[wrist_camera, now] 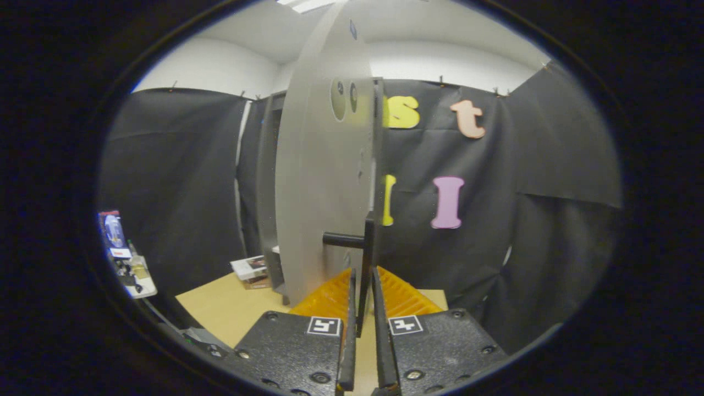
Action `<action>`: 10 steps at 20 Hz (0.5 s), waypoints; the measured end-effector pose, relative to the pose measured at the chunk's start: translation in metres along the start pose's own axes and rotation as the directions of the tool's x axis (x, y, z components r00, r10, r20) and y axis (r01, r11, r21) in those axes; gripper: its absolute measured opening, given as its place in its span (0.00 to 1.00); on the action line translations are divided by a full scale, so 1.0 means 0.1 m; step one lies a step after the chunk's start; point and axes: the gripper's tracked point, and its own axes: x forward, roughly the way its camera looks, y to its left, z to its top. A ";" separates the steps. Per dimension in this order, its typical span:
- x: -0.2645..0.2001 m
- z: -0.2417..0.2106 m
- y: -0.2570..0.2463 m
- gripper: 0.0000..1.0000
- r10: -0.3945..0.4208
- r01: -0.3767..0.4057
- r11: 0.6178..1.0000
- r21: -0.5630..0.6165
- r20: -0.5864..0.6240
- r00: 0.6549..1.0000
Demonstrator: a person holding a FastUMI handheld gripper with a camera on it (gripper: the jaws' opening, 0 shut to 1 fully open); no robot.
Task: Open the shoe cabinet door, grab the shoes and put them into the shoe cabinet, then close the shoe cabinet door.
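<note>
The gripper (pixel 363 286) sits at the bottom centre of the frame, its two fingers (pixel 352 300) drawn close together with one slim dark handle bar (pixel 367 258) standing upright in the narrow gap between them. The fingers look clamped on that bar, though the actual contact lies at the far tips and is hard to make out. A short dark stub (pixel 342 239) runs from the bar leftward into the shoe cabinet door (pixel 324 181).

The single grey door rises from just ahead of the fingers up through the centre of the frame, swung open so that it is seen almost edge-on. Two round hinge cups (pixel 345 98) show near its upper part. Left of the door, one tall grey cabinet frame (pixel 268 187) stands; its interior is hidden behind the door and the frame edge.

One light wooden tabletop (pixel 231 311) spreads at lower left, under the cabinet. A small stack of boxes (pixel 252 271) rests on it near the cabinet's foot. At the far left edge, a cluttered tray of small items (pixel 127 258) is distorted and too small to identify.
</note>
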 end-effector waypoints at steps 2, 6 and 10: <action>-0.07 -0.11 0.16 0.24 0.076 -0.075 0.996 0.048 -0.027 0.997; -0.16 -0.11 0.08 0.28 0.003 -0.002 0.999 0.054 -0.019 1.000; -0.26 -0.21 0.14 0.28 -0.038 0.041 0.997 0.064 -0.050 0.998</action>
